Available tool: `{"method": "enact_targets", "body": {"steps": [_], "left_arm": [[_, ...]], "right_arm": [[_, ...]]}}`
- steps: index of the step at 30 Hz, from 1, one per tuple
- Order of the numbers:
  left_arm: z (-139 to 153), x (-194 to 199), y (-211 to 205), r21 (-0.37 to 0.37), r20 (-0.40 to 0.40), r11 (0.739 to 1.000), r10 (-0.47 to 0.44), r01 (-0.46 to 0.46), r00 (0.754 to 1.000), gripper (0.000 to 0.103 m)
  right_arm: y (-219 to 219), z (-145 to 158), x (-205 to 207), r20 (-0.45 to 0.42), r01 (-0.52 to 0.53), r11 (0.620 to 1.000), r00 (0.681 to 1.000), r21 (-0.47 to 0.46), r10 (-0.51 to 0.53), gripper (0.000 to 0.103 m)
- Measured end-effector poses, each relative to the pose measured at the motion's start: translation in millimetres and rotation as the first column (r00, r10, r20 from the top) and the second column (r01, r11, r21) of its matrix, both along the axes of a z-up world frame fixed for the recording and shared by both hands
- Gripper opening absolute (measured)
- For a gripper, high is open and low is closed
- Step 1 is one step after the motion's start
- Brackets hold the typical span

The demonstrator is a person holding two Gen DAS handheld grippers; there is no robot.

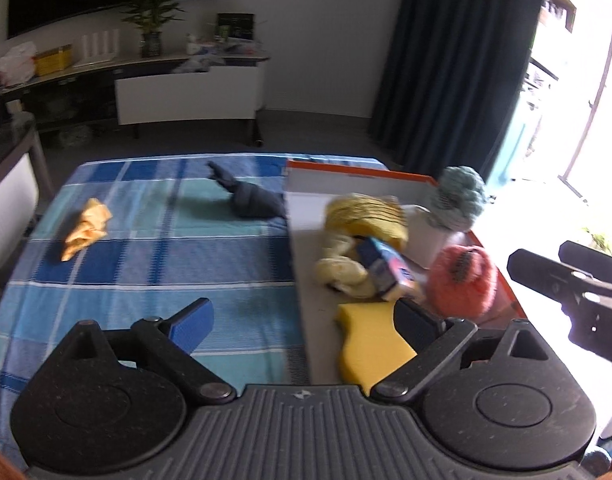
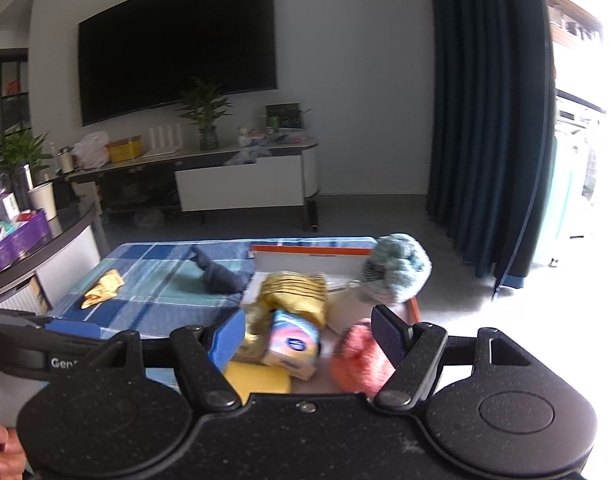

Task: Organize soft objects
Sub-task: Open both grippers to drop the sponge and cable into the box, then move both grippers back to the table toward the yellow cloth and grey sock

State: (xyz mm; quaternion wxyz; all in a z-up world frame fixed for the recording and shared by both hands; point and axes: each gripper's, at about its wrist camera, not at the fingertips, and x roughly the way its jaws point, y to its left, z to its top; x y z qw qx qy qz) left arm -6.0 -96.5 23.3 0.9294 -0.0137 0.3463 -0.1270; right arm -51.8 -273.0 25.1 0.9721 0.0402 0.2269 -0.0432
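From your left wrist camera, your left hand-held gripper (image 1: 303,320) stands spread wide with nothing between its fingers, hovering over the near edge of the orange-rimmed cardboard box (image 1: 362,174) on the bench with the blue plaid cloth (image 1: 145,248). Inside the box lie a yellow sponge (image 1: 366,344), a tissue packet (image 1: 386,268), a yellow striped cloth (image 1: 366,212), a pink fluffy ball (image 1: 464,276) and, at the far corner, a teal fluffy ball (image 1: 458,198). Outside the box, on the cloth, sit an orange rag (image 1: 85,228) and a dark navy sock (image 1: 249,196), well apart from each other

From your right wrist camera, your right hand-held gripper (image 2: 310,336) is also wide and empty, with the tissue packet (image 2: 291,346) and pink fluffy ball (image 2: 358,360) seen in the gap below its fingers. The orange rag (image 2: 103,288) and navy sock (image 2: 217,274) lie on the plaid cloth (image 2: 153,292) to the left
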Motion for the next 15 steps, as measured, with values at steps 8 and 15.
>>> {"method": "enact_targets", "body": {"steps": [8,15], "left_arm": [[2.9,-2.0,29.5,0.009,-0.001,0.997,0.070,-0.070,0.998,0.099],[2.9,-0.1,54.4,0.006,-0.001,0.992,0.124,-0.124,0.992,0.100]], "right_arm": [[25.8,1.9,13.3,-0.010,-0.062,0.998,0.998,0.014,0.062,0.083],[44.3,3.3,24.5,-0.019,-0.107,0.994,0.994,0.016,0.107,0.083]]}}
